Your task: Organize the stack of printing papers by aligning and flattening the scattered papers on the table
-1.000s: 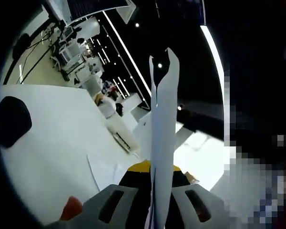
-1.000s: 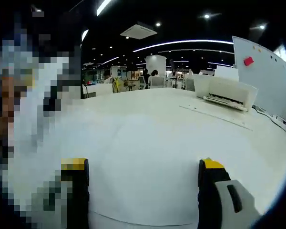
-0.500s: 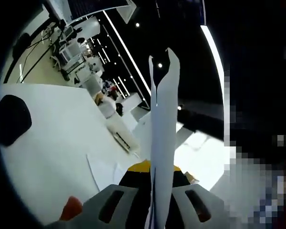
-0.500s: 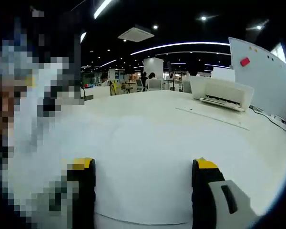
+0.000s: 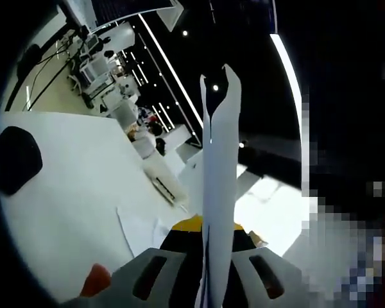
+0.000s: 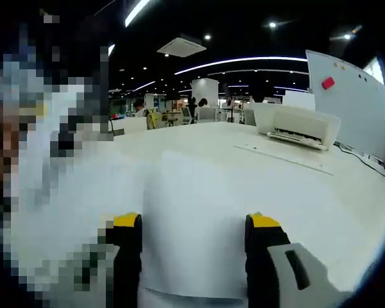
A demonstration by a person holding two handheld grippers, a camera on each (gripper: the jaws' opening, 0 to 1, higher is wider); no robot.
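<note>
Two grippers share this: my left gripper (image 5: 205,247) pinches a paper sheet (image 5: 219,186) edge-on above the tabletop (image 5: 70,192); my right gripper (image 6: 192,224), jaws apart, straddles a sheet (image 6: 199,244) near the printer (image 6: 298,125). I should square edges before pressing flat.
</note>
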